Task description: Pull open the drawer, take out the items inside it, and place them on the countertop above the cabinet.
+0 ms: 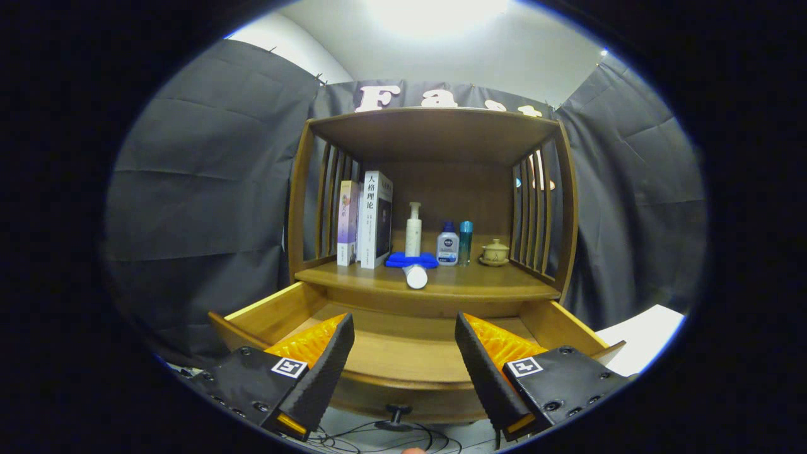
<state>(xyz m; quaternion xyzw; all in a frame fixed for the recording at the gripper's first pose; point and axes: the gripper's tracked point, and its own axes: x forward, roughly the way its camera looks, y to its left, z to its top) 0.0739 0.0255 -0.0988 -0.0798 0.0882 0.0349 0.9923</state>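
Gripper (403, 353) wide, empty, over open drawer (403, 353); surface (504, 287): 2 books (369, 217), 3 bottles (447, 246), 1 tube (416, 276), 1 cloth (397, 259), 1 teacup (495, 252)

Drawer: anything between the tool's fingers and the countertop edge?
Gripper view: the tool is open over the pulled-out drawer. Between its fingers and the countertop lies bare drawer floor. A white tube lies at the countertop's front edge.

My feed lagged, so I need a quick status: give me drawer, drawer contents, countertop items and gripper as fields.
drawer: pulled open, below the countertop
drawer contents: visible floor bare; parts hidden behind the fingers
countertop: two books, pump bottle, blue cloth, white tube lying at the front edge, two small bottles, lidded cup
gripper: open, holding nothing, over the drawer
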